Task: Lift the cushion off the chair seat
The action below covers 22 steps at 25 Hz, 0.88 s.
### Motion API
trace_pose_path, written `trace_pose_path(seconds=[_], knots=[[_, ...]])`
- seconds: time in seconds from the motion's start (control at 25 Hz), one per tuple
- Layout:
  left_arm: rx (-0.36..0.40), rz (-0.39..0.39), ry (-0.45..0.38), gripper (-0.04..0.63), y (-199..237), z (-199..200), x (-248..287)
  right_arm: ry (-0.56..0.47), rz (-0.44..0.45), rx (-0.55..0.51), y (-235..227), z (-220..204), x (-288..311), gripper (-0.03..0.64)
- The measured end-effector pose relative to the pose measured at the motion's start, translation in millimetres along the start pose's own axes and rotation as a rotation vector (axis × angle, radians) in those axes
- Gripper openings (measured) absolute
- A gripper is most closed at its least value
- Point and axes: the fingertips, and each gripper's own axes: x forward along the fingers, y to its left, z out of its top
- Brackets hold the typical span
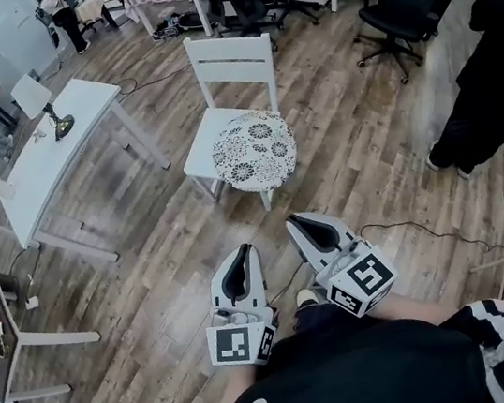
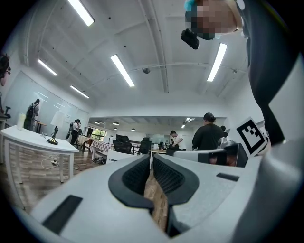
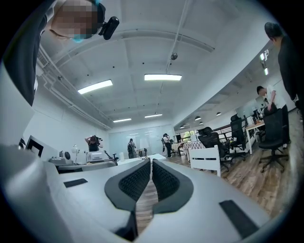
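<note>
Table (image 1: 54, 151) on the left, white, with a small lamp (image 1: 60, 124) on it. Left gripper (image 1: 239, 250) is clamped together on nothing, well short of the chair (image 1: 230, 62). Round lace-pattern cushion (image 1: 254, 151) lies on that white chair's seat. Right gripper (image 1: 295, 222), just beside the left, is pinched closed and empty too. Person in black (image 1: 489, 82) is far right.

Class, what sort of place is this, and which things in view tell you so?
Probably an open-plan office or workroom: black swivel office chairs, a long white desk, and ceiling strip lights.
</note>
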Motion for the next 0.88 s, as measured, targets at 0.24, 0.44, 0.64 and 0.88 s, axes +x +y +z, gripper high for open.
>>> trace_pose_path(seconds=[0.24,0.44,0.64,0.88], knots=[[-0.002,0.027,0.005,0.028,6.5,-6.8,18.7,0.010,0.015,0.015,-19.8,-3.8,12.8,0.028],[-0.012,0.065,0.006,0.028,14.4,-10.2,19.7,0.021,0.035,0.033,-23.2,-9.2,19.7,0.028],[-0.011,0.080,0.020,0.028,18.1,-14.0,20.0,0.034,0.052,0.052,-24.8,-13.7,27.2,0.028],[-0.038,0.110,-0.005,0.028,36.3,-8.6,32.4,0.039,0.059,0.047,-30.0,-13.5,42.8,0.028]])
